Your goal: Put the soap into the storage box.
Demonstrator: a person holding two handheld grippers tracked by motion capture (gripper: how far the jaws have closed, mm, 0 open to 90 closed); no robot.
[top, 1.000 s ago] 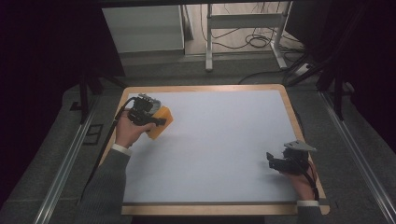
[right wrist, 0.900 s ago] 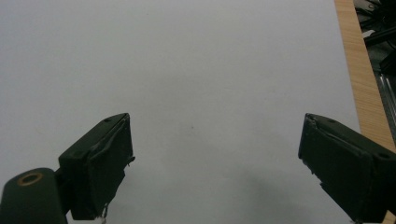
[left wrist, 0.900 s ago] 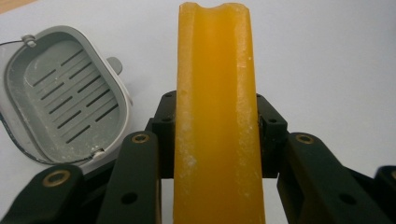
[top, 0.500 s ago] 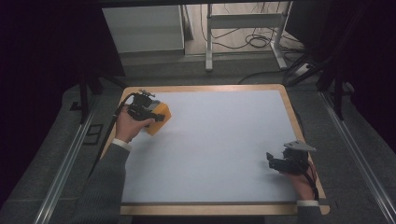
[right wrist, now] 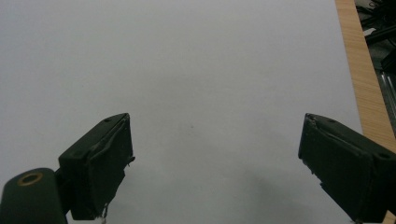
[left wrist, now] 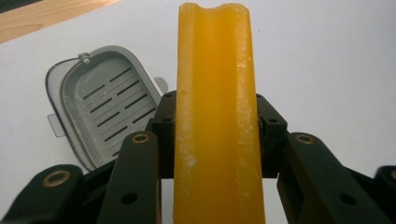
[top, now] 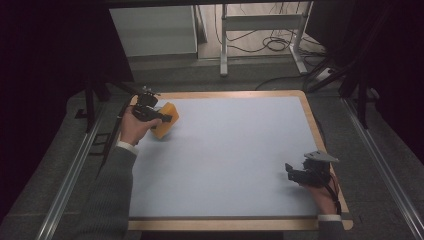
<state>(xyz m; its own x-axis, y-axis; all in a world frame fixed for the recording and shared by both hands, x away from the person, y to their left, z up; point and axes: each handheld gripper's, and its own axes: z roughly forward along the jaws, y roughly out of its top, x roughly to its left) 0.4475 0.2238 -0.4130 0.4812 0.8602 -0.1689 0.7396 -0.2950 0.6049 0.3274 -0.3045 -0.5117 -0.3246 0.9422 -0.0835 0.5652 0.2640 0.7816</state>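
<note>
Working surface: a pale blue-grey table [top: 235, 165] with a wooden rim, seen from above, with the person's forearms entering from the near edge.

Left gripper [top: 159, 118]: held at the far left corner of the table. Its two black jaws are pinched on a yellow-orange bar [top: 166, 121], which in the high view projects to the right of the gripper and sits just above the table top. In the left gripper view the bar [left wrist: 217, 116] stands lengthwise between the jaws, one jaw pressed against each long side, and its far end carries a shallow notch. Whether the bar's underside touches the table cannot be told.

Grey slotted tray [left wrist: 105, 109]: an oval, rimmed plastic piece with two rows of short slots, lying flat on the table, just left of the bar and beyond the left jaw in the left gripper view. It is close beside the bar but apart from it.

Right gripper [top: 295, 173]: held near the near right corner of the table, well apart from the left gripper and the bar, with a grey three-cornered plate on top. In the right gripper view its jaws [right wrist: 219, 163] are spread wide with bare table between them; the wooden rim [right wrist: 362, 74] runs along the right.
</note>
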